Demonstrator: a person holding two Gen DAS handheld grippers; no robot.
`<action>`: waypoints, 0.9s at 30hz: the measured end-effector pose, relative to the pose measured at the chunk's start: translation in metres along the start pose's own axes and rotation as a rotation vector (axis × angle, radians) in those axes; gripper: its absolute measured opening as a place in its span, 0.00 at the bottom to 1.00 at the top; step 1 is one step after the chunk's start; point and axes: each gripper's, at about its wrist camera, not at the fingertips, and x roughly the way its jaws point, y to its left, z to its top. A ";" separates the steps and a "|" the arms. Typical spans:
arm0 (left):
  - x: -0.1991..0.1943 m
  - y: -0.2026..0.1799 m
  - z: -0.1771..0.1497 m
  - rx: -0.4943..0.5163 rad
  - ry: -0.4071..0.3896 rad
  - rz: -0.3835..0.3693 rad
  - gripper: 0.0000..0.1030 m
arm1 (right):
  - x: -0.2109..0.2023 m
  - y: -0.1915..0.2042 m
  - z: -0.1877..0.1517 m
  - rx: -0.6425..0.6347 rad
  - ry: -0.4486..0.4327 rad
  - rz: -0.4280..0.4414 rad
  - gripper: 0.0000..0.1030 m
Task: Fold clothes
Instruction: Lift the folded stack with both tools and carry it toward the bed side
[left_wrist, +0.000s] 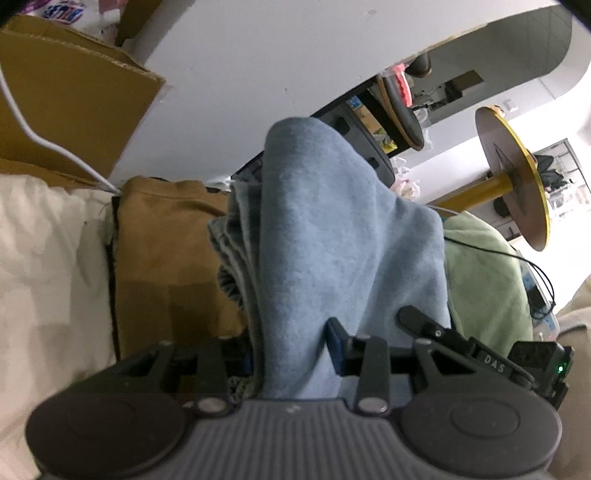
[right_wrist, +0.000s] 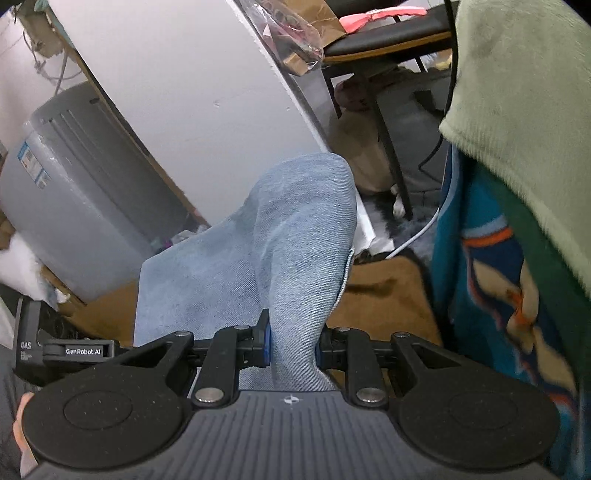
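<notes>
My left gripper (left_wrist: 291, 354) and right gripper (right_wrist: 293, 345) are each clamped on the light blue garment (left_wrist: 332, 236), bunched at mid-frame in both views over a brown cloth (left_wrist: 166, 251) — seemingly mid-fold, though no finished crease shows.

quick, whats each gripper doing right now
Left gripper: closed on the light blue garment.
Right gripper: closed on the same light blue garment.
</notes>
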 end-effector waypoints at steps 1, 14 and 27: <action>0.003 0.001 0.002 -0.002 0.002 0.003 0.38 | 0.003 -0.005 0.001 0.019 -0.003 0.003 0.21; 0.029 0.031 0.020 -0.100 0.031 0.065 0.38 | 0.063 -0.029 0.010 0.099 0.085 -0.001 0.20; 0.063 0.068 0.045 -0.114 0.076 0.216 0.48 | 0.125 -0.049 0.003 0.091 0.108 -0.040 0.21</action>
